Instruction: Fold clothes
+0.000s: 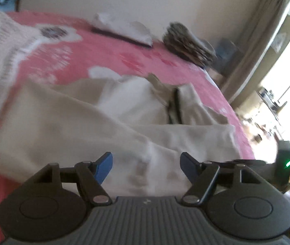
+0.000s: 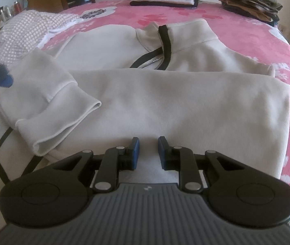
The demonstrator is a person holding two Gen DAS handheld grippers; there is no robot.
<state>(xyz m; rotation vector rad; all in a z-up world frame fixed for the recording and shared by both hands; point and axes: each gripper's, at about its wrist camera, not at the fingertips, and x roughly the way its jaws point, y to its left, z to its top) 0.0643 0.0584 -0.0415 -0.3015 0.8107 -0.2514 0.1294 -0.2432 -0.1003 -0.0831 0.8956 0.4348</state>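
- We have the cream sweatshirt [image 2: 165,102] spread on the pink bed [image 2: 267,40], its lower half doubled over and one sleeve [image 2: 48,110] laid across, so it sits partly folded.
- Our left hand-held gripper [image 1: 146,164] gapes wide, holding nothing.
- Our right hand-held gripper [image 2: 146,153] hovers narrowly parted, holding nothing, over the near edge.
- Folded stacks [image 2: 247,2] sit at the far side, apart from the working area.

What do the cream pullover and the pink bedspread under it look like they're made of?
Cream pullover: looks like soft matte fleece or brushed knit, judging by its thick rounded folds and fuzzy surface; the black-taped zipper shows metal-looking teeth. Pink bedspread: looks like plush printed fabric with a slightly napped surface. Neither is certain.
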